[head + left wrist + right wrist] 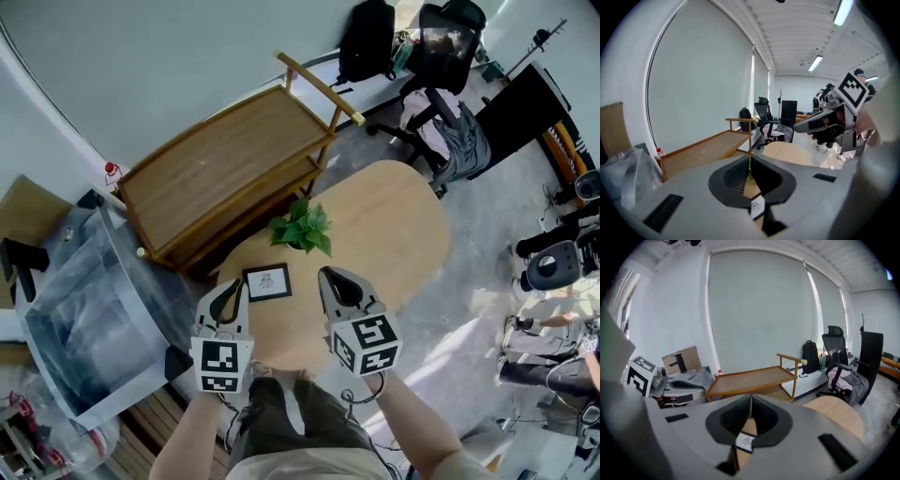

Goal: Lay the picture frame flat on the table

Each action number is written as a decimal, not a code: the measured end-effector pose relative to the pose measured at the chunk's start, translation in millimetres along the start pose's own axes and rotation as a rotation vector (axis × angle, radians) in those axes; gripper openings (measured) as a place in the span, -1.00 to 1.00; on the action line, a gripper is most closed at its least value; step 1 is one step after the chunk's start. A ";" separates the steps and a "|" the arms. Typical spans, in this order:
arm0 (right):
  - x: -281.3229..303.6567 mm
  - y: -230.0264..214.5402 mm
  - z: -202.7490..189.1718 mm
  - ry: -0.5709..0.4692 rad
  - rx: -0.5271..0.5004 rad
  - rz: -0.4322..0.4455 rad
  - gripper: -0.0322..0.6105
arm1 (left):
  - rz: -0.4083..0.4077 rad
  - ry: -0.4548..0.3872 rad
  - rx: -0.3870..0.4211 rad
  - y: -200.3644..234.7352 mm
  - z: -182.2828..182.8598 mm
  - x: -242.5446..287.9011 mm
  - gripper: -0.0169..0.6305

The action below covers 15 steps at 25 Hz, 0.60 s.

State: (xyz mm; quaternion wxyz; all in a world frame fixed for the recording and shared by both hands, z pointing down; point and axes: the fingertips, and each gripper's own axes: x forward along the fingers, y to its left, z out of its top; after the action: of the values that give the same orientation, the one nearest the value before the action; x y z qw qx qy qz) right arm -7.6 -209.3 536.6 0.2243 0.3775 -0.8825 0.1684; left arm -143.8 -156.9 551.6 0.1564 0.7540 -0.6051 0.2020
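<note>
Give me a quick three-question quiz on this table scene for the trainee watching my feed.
1. True or false: the left hand-held gripper is clamped on the picture frame.
2. Multiple choice: what stands on the table just beyond the frame? A) a potted plant B) a mug C) a laptop
3. Short answer: the frame sits between the two tools. Which is nearer to it, the left one or the right hand-held gripper?

Key: 1. False: its jaws are together and hold nothing, and the frame is on the table apart from it. 2. A. 3. The left.
</note>
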 end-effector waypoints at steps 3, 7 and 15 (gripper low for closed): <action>-37.4 10.3 40.8 -0.068 -0.040 0.002 -0.89 | -0.001 -0.058 0.020 -6.6 40.5 -26.9 -0.90; -83.9 26.1 88.9 -0.152 -0.086 0.011 -0.91 | 0.008 -0.113 0.043 -14.0 88.1 -63.3 -0.90; -168.9 46.5 151.5 -0.290 -0.109 0.025 -0.91 | -0.003 -0.238 0.093 -42.0 162.9 -129.8 -0.90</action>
State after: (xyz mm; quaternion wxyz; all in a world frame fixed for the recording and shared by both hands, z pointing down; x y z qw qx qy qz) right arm 21.0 -149.6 314.7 0.1126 0.3740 -0.9181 0.0670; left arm -108.1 -115.7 346.2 0.0484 0.7799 -0.6084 0.1387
